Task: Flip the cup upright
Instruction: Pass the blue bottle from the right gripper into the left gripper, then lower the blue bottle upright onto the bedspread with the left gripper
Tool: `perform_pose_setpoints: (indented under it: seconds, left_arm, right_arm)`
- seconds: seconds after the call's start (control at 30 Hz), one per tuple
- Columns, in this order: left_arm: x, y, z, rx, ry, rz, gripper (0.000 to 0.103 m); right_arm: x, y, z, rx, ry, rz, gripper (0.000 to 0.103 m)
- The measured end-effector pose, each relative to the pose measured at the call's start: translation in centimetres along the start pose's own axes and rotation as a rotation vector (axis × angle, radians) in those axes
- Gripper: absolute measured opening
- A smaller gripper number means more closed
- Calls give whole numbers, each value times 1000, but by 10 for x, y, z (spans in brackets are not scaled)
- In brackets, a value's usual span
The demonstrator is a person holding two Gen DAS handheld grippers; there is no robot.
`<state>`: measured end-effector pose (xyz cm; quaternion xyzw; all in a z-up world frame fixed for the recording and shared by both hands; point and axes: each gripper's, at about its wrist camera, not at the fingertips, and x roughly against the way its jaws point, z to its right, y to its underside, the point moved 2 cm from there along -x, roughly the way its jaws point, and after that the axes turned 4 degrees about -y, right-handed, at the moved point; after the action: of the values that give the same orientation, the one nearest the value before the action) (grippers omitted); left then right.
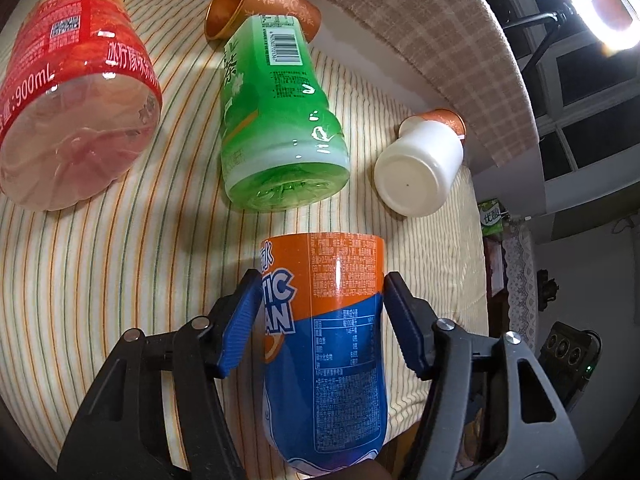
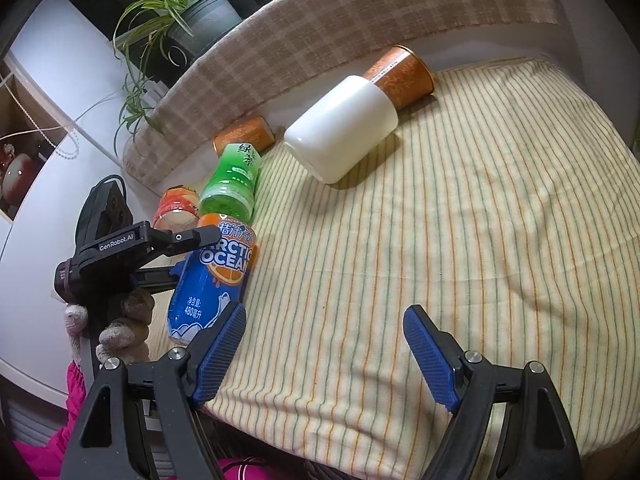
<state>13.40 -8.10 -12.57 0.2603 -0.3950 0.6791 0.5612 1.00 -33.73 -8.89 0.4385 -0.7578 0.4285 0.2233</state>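
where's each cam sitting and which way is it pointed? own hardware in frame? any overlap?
Left wrist: on the left tool, looking along its fingers across the striped cloth; the blue-orange bottle sits between its blue pads.
Right wrist: on the right tool, open over the cloth, facing the white cup; a gloved hand shows.
Shared: the blue-orange bottle, green bottle, red bottle, white cup, copper cup.

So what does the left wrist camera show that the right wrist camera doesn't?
Only the left wrist view: a ring light and the green bottle's barcode.
Only the right wrist view: a potted plant and the open, empty right gripper.
Both: the striped cloth, white cup on its side, and the blue-orange bottle between the left gripper's fingers.
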Motion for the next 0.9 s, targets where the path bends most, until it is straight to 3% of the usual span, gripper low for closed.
perform_pose_setpoints:
  seconds: [0.23,0.9]
  left_arm:
    - [6,5,7,-47,-30,38,63]
    - [52,24,56,-278,-163,267,63]
  right_arm:
    - [0,0,0,2,-5,0,83]
    - [0,-2,-12,13,-9,10,83]
